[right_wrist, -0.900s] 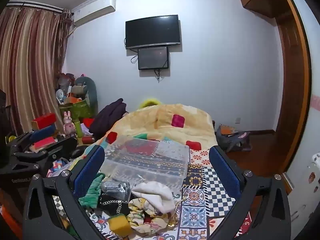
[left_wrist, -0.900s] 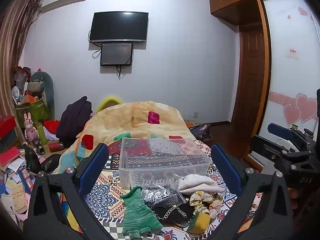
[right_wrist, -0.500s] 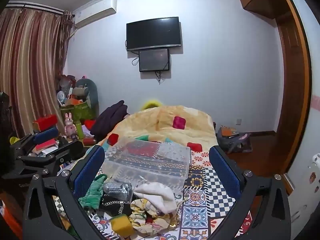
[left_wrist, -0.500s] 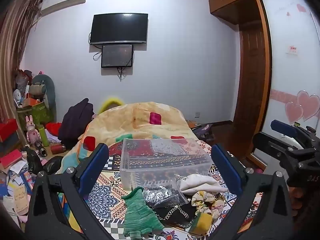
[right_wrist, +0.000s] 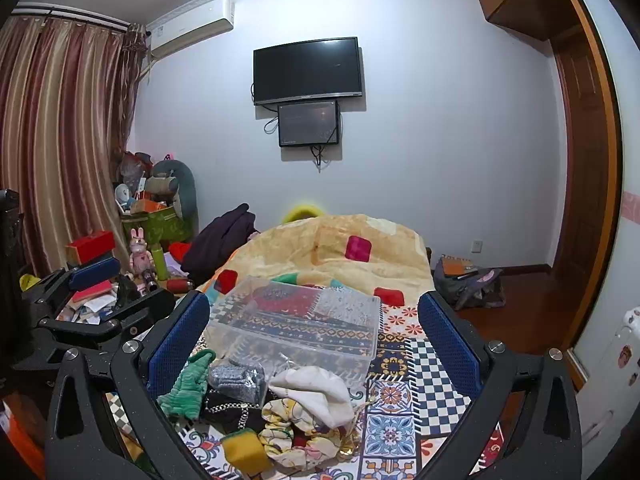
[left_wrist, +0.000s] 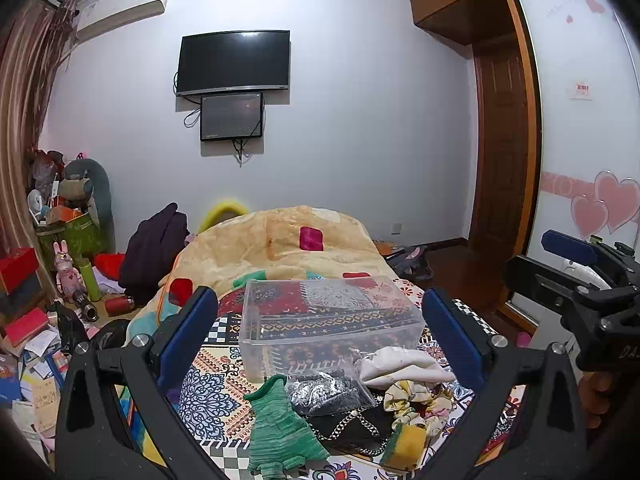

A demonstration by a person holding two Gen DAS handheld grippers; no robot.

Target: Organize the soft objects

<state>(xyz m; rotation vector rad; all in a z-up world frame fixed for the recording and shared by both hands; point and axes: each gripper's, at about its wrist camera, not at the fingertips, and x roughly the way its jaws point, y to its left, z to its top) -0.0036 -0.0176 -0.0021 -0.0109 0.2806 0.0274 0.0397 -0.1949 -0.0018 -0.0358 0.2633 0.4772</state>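
On the patterned bedspread (right_wrist: 404, 432), just before one clear plastic box (left_wrist: 332, 322), sits a small heap of soft things, left to right: one green knit piece (left_wrist: 280, 428), one silvery grey pouch (left_wrist: 326, 392), one black chain-trimmed item (left_wrist: 352, 426), one white cloth (left_wrist: 404, 364), one floral scrunchie (left_wrist: 416, 396), one yellow sponge (left_wrist: 406, 446). Left gripper (left_wrist: 324, 336) splayed wide, holding nothing; right gripper (right_wrist: 316, 334) likewise. No writing is legible on them.

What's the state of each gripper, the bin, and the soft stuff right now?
left gripper: open, holding nothing
right gripper: open, holding nothing
clear bin: no lid, empty, upright on the bed
green knit piece: outside bin, lying flat
white cloth: outside bin, crumpled
yellow sponge: outside bin
TV: off
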